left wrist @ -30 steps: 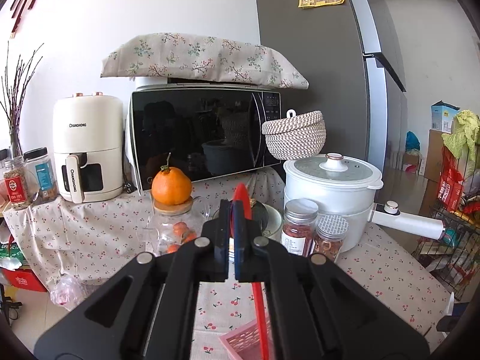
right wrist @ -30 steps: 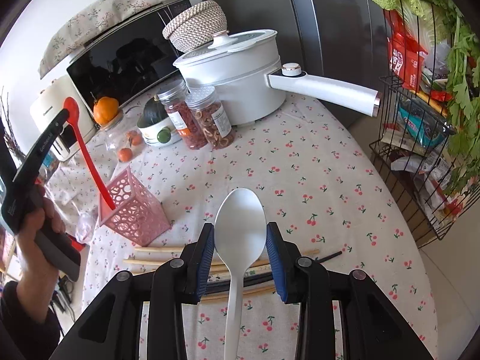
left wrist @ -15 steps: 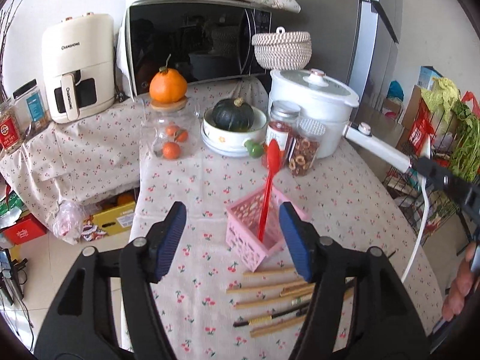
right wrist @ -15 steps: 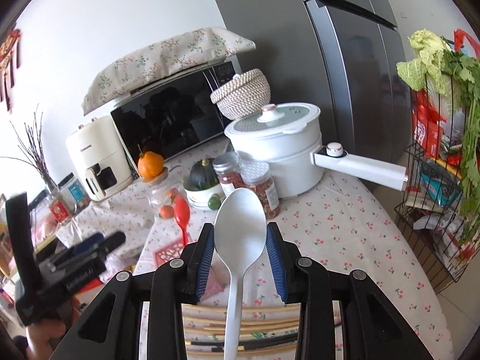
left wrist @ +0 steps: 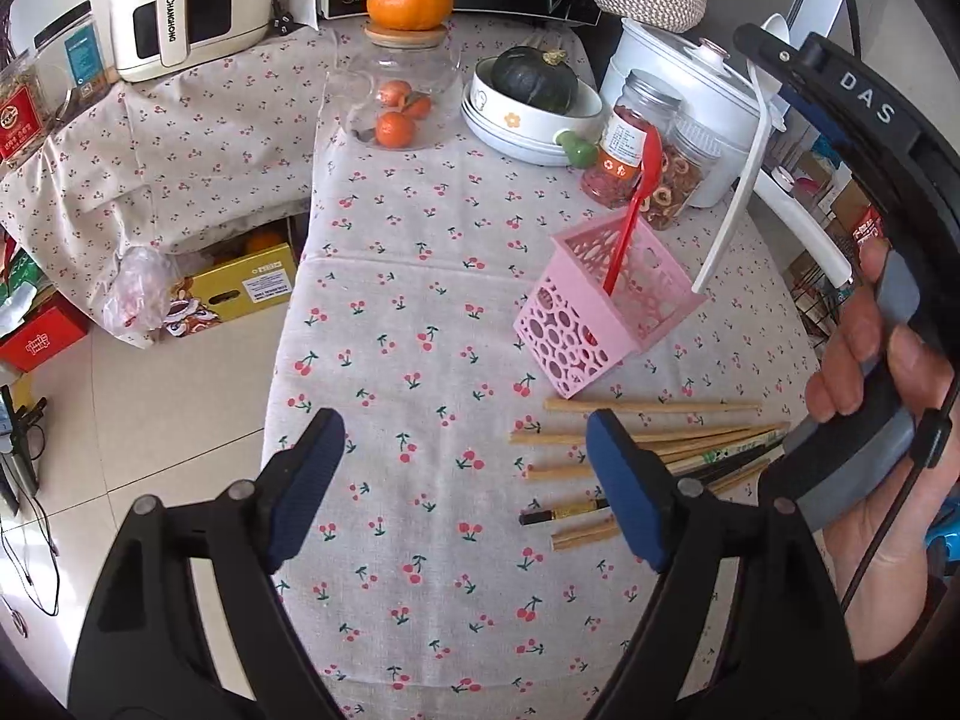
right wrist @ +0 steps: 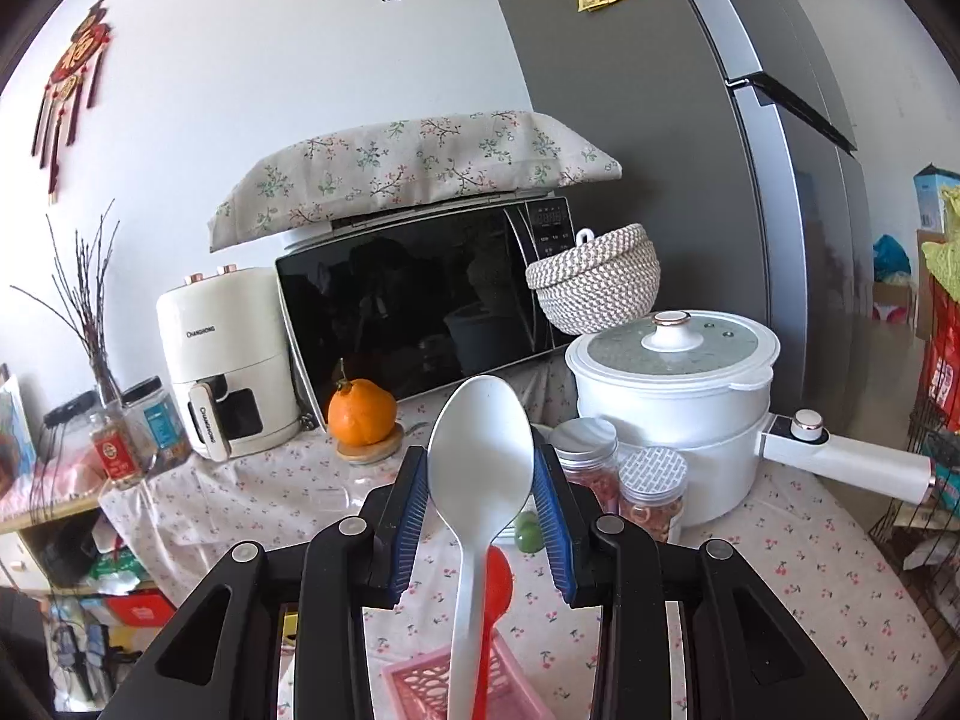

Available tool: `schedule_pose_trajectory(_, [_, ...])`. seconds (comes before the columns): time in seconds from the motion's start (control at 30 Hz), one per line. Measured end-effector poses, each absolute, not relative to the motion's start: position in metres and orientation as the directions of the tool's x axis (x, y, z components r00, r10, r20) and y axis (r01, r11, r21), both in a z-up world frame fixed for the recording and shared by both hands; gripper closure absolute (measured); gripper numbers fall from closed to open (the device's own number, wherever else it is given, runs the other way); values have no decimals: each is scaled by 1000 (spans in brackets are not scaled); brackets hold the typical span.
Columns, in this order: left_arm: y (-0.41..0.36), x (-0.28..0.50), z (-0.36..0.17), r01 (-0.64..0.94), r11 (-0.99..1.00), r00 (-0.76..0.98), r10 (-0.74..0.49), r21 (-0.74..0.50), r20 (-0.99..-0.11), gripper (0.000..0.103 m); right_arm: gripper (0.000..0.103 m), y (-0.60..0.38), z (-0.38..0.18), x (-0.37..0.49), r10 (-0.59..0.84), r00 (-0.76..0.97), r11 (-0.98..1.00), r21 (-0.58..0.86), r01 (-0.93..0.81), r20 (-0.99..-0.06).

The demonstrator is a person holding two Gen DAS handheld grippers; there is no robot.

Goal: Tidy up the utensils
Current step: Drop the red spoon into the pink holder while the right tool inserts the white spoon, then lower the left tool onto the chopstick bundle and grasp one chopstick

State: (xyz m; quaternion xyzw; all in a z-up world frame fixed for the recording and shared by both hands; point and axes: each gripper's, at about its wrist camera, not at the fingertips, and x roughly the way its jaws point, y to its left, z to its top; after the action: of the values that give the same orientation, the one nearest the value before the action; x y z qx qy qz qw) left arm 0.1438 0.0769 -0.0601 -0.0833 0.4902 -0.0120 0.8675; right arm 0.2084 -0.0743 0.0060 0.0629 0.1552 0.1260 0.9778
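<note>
Left wrist view: the left tool [left wrist: 462, 480] points steeply down at the cherry-print table [left wrist: 420, 300], its blue pads spread wide and opening with nothing but cloth between them; just beyond its right pad lie the loose chopsticks [left wrist: 648, 438], scattered flat and partly hidden behind that pad; farther ahead and to the right stands the pink holder [left wrist: 600, 306], tilted in the fisheye, with the red spoon [left wrist: 630, 204] standing in it, bowl up and leaning away; the white spoon [left wrist: 738, 180] slants down from the right tool [left wrist: 774, 48] at the upper right, its handle tip just at the holder's far corner; a hand [left wrist: 888, 372] grips that tool's handle at the right edge.

Right wrist view: the right tool [right wrist: 480, 480] points nearly level, its pads pinching the white spoon [right wrist: 480, 456] at the sides of its bowl, handle running back toward the camera; directly below the pads sits the pink holder [right wrist: 420, 684], with the red spoon [right wrist: 495, 588] showing behind the white handle; ahead stands a white pot [right wrist: 672, 384].
</note>
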Motion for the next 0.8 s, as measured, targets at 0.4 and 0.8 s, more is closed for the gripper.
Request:
schedule_pose_trajectory(0.4, [76, 150, -73, -54, 989, 467, -99, -140, -879, 12, 28, -91, -2, 212, 266, 902, 957, 205, -205, -339])
schedule_pose_trajectory(0.8, [60, 142, -83, -3, 986, 409, -153, -169, -900, 11, 13, -178, 5, 164, 182, 809, 977, 198, -83, -558])
